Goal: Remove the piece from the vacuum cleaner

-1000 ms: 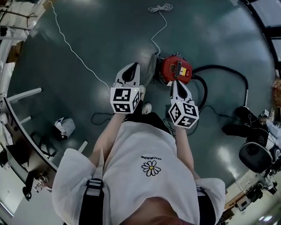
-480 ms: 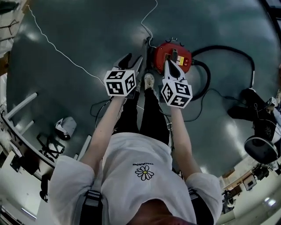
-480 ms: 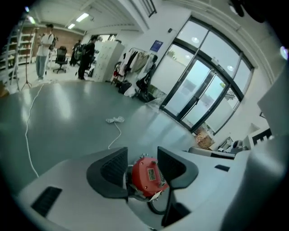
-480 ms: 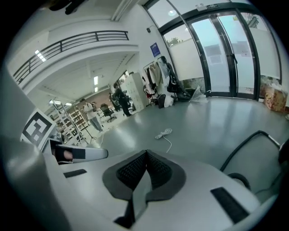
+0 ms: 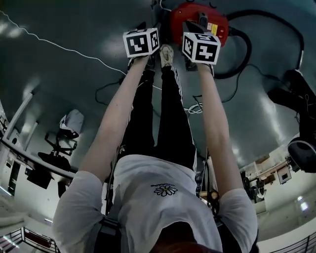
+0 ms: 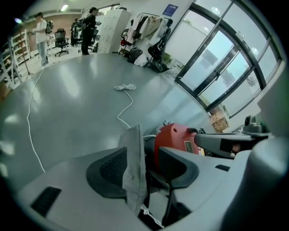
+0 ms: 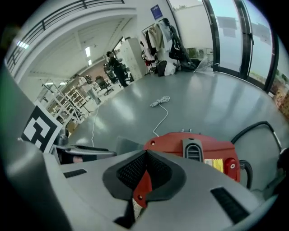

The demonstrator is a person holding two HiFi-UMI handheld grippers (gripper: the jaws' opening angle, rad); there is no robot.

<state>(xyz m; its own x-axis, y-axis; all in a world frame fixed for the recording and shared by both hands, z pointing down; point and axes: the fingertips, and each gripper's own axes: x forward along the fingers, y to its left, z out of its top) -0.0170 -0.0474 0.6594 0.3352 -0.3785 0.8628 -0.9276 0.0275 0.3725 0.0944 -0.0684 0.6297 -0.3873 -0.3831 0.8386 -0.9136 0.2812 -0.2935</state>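
We find the round red canister vacuum cleaner [image 5: 177, 15] on the glossy grey-green floor [image 5: 59, 89], at the top centre of the head view, just past the person's white shoe [image 5: 166, 54]. From there the marker cubes cover both sets of jaws, so only the gripper views tell us what they are doing.

In the right gripper view, the right gripper [image 7: 145, 155] has its dark ribbed pads clamped on a thin red tab [image 7: 143, 187] low in the centre of the frame. The vacuum's red body fills the middle right just behind.

In the left gripper view, the left gripper [image 6: 143, 151] has its jaws spread. A flat pale grey fabric-like piece [image 6: 134, 176] stands upright between them, against the left-hand pad, with a gap to the other pad. The vacuum sits right of centre behind it, and the right gripper shows at the frame's right edge.

Further out, a white cord [image 6: 125, 86] lies coiled on the floor in the upper middle of that view. People [image 6: 89, 22] stand in the upper left corner, and tall windows [image 6: 226, 58] fill the upper right.
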